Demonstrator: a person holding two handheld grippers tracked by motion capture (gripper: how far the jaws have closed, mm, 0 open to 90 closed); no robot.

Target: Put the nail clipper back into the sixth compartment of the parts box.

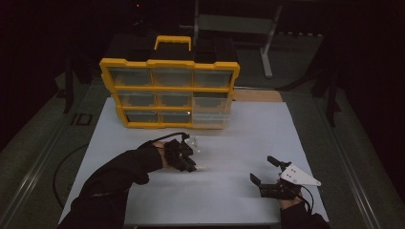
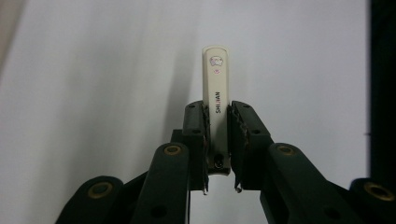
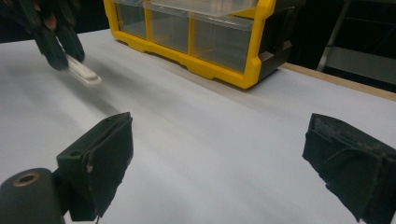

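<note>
Progress: nail clipper [image 2: 216,100] picked up, not yet stowed in yellow organizer [image 1: 169,93].
Left gripper [image 2: 217,140]: clamped on clipper.
Right gripper [image 3: 219,163]: jaws apart, empty.

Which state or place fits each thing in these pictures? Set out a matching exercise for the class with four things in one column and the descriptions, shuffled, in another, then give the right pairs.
Things:
1. left gripper
2. right gripper
3. nail clipper
4. organiser box

Descriptions:
A. yellow frame with clear drawers, standing at the far end of the white table
B. jaws wide apart, nothing between them
C. jaws closed on a slim thing
D. cream-coloured, sticking out from between two black jaws

Pairs: 1-C, 2-B, 3-D, 4-A
</note>
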